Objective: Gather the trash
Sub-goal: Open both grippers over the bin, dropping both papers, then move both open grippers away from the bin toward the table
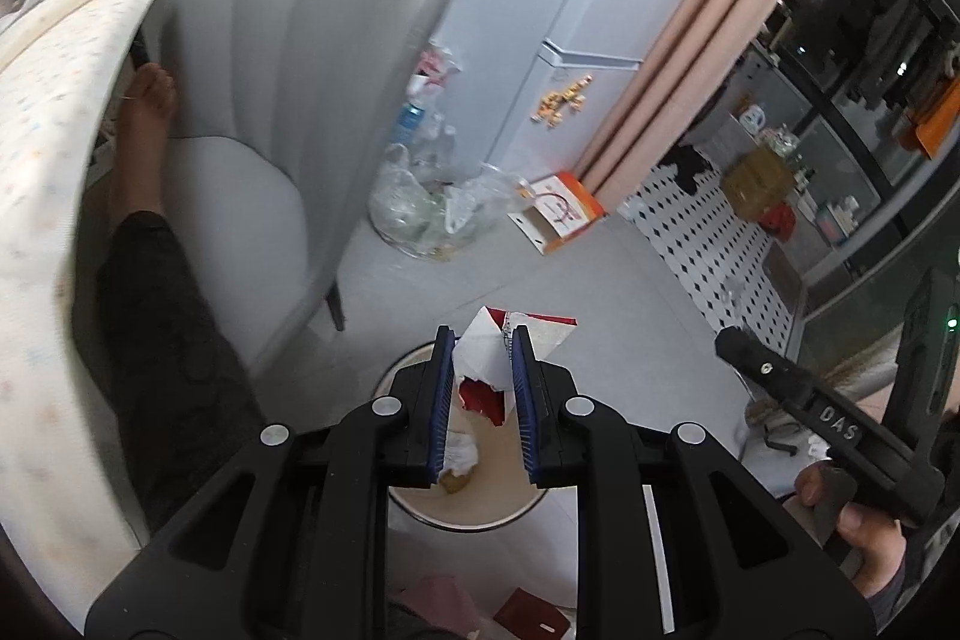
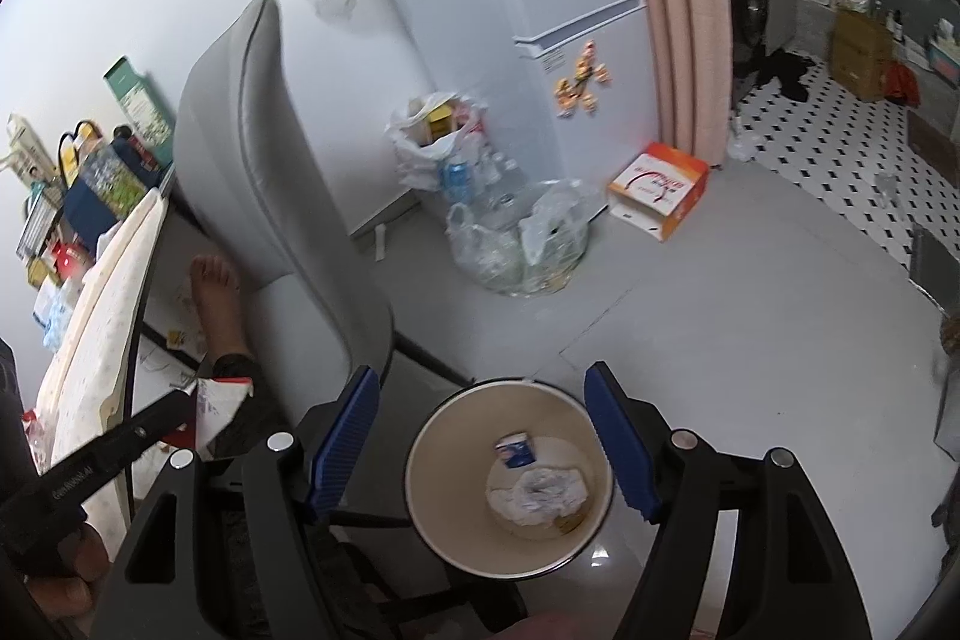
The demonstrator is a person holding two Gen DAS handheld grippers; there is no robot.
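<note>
My left gripper (image 1: 480,343) is shut on a torn white and red wrapper (image 1: 486,361), which hangs over the near rim of a round beige waste bin (image 1: 474,525). In the right wrist view my right gripper (image 2: 481,376) stands wide open above that bin (image 2: 456,436), with nothing between its blue pads (image 2: 345,436). Inside the bin lie a crumpled white tissue (image 2: 540,493) and a small blue and white packet (image 2: 515,448). The wrapper (image 2: 219,403) also shows at the left of this view, off to the side of the bin.
A grey upholstered chair (image 2: 258,172) stands close on the left, beside a person's bare foot (image 2: 216,292) and a cloth-covered table edge (image 1: 48,160). Clear bags of plastic bottles (image 2: 522,244) and an orange and white box (image 2: 657,187) lie by the fridge.
</note>
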